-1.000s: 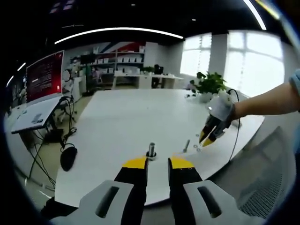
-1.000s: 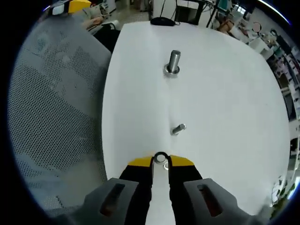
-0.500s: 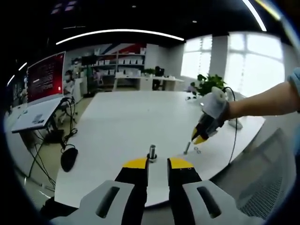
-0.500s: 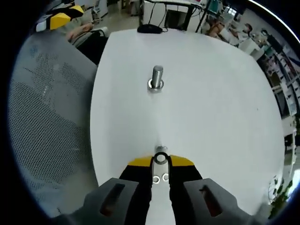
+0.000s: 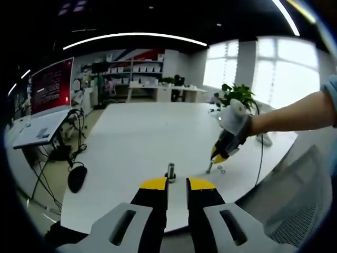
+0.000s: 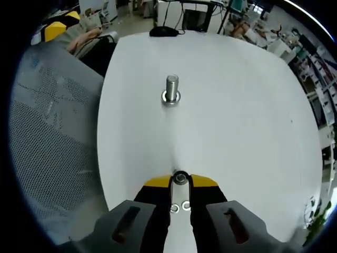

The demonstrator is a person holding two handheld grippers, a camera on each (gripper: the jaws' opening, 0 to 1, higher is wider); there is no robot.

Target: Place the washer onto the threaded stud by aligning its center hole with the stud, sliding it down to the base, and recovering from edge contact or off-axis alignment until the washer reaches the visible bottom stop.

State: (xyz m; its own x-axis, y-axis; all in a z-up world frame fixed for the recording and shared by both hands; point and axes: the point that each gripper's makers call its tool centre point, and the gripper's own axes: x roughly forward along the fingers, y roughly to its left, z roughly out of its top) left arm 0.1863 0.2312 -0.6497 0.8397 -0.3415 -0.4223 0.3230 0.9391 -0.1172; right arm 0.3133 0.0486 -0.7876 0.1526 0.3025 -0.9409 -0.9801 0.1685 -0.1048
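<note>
Lowered since a second ago, the right gripper point(image 6: 180, 181) pinches a silver washer point(image 6: 180, 177) above the small metal stud point(image 5: 209, 167); left gripper point(image 5: 177, 184) narrowly parted at 6 o'clock.

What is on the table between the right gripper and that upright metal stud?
Nothing: in the right gripper view, bare white table runs from the gripper to the stud.

materials and finish

matt white table point(image 6: 237, 121), smooth. bright, polished metal stud point(image 6: 171, 87) on a shiny metal base; same in the left gripper view point(image 5: 170, 171). small glossy metal washers point(image 6: 180, 206) between matt grey plastic jaws tipped in yellow. grey mesh chair point(image 6: 47, 142), woven and dull. glossy black mouse point(image 5: 77, 177). right gripper point(image 5: 217, 156) in pale smooth plastic.
</note>
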